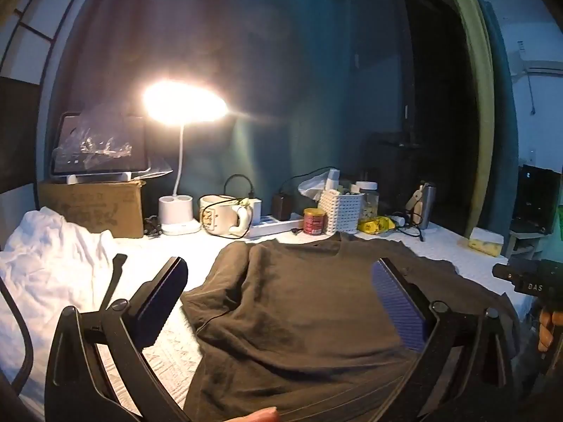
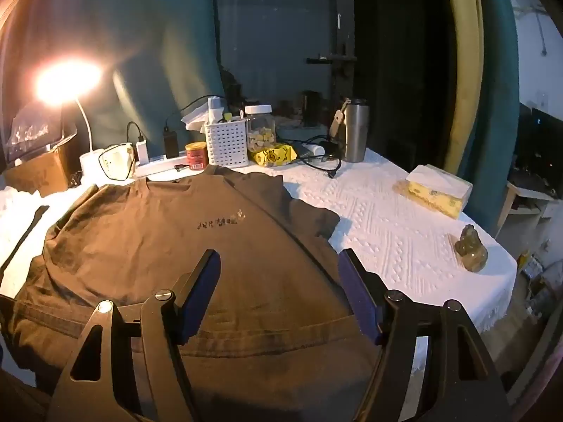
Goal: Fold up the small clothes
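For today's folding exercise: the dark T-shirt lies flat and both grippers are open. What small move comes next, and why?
Probably lower the right gripper onto the T-shirt hem near its right side and close: the shirt is spread unfolded, and both it and the left gripper hold nothing.

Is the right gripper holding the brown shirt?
No, the right gripper stands open above the brown shirt, its pads pressing nothing.

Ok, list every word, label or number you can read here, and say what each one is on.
"DAS": white letters on the right gripper's black body, at the left wrist view's right edge.
Brown T-shirt: dark chest print, too blurred to read.
Cardboard box: dark markings, unreadable.
Red can: label too small.
Yellow snack packet: print illegible.
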